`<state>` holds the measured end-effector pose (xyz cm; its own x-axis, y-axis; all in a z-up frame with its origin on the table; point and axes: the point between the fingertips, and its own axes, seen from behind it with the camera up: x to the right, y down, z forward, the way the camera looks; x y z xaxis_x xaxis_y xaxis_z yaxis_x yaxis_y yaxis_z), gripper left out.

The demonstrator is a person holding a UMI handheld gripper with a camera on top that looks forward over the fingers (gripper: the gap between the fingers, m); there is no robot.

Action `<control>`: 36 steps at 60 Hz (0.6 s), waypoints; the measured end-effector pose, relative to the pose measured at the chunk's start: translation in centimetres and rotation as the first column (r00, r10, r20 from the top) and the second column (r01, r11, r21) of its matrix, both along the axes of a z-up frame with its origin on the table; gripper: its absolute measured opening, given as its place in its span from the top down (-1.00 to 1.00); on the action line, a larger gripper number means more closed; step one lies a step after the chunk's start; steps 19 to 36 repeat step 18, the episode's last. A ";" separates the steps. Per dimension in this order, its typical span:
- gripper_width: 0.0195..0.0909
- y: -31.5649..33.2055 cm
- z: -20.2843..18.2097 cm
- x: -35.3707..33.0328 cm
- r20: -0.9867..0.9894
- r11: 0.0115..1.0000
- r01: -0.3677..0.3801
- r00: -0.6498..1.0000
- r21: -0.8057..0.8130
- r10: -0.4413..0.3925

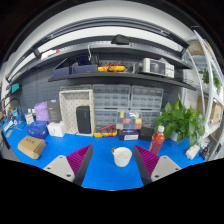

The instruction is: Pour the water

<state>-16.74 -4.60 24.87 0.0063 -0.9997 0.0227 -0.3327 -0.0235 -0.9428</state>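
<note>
Fingers (113,163) spread, released; white cup (122,156) between them, apparently untouched, on blue table (60,148).

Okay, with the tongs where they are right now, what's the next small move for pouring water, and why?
Probably ease the tongs forward and close on the small white cup. They stand open, holding nothing, and the cup rests on the blue table between the fingertips, with a red bottle beyond.

One white cup (121,156) on the blue table (105,172); one red bottle (157,141); one potted plant (181,121). One microwave (153,66) on the one shelf (120,76); two gripper fingers (78,158)
</note>
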 end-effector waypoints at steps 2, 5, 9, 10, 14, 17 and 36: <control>-0.79 0.4 0.1 -0.3 -0.001 1.000 -0.001 1.000 0.000 0.001; -0.77 0.7 0.1 -0.4 -0.004 1.000 0.002 1.000 0.002 -0.001; -0.77 1.1 0.0 -0.6 -0.007 1.000 0.004 1.000 0.006 -0.004; -0.77 1.2 0.0 -0.6 -0.008 1.000 0.003 1.000 0.007 -0.003; -0.77 1.5 -0.2 -0.8 -0.015 1.000 -0.001 1.000 0.011 0.001; -0.78 1.7 -0.2 -0.9 -0.017 1.000 0.000 1.000 0.011 0.000; -0.78 1.7 -0.2 -0.9 -0.018 1.000 0.001 1.000 0.010 0.000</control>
